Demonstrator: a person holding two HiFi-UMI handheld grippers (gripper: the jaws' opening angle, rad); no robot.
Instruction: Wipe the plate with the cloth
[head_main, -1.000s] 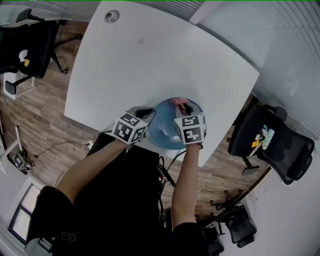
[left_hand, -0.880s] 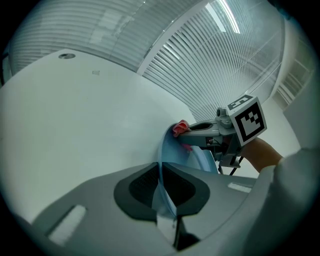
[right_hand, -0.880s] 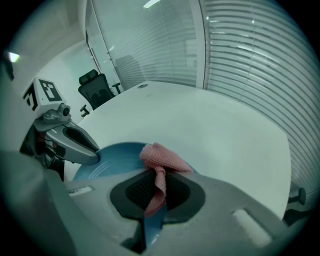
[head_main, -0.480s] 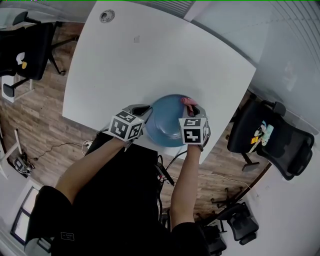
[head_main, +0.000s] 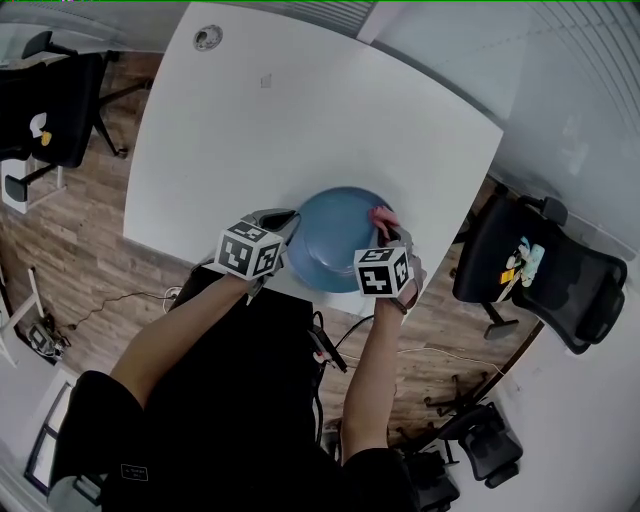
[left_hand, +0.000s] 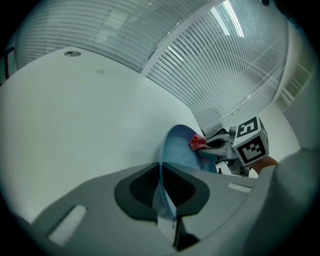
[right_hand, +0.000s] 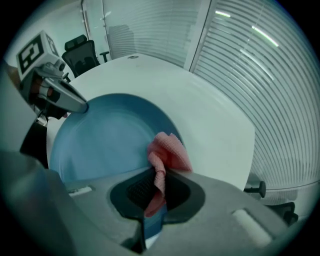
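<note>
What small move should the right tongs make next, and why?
Probably sweep the cloth across the plate toward its middle. The right tongs hold the cloth at the plate's right rim, and the left tongs grip the opposite rim, which steadies the plate.

The white counter (head_main: 250, 130) in front of me carries a round cable grommet (head_main: 207, 38) near its far corner, with a small grey mark (head_main: 266, 80) a little nearer to me. A black office chair (head_main: 530, 275) stands just off the counter's right edge. A second office chair (head_main: 50, 95) stands on the wood floor (head_main: 60, 230) at far left. A cable (head_main: 110, 297) lies on that floor. Slatted blinds (left_hand: 220, 55) line the wall beyond the counter.
</note>
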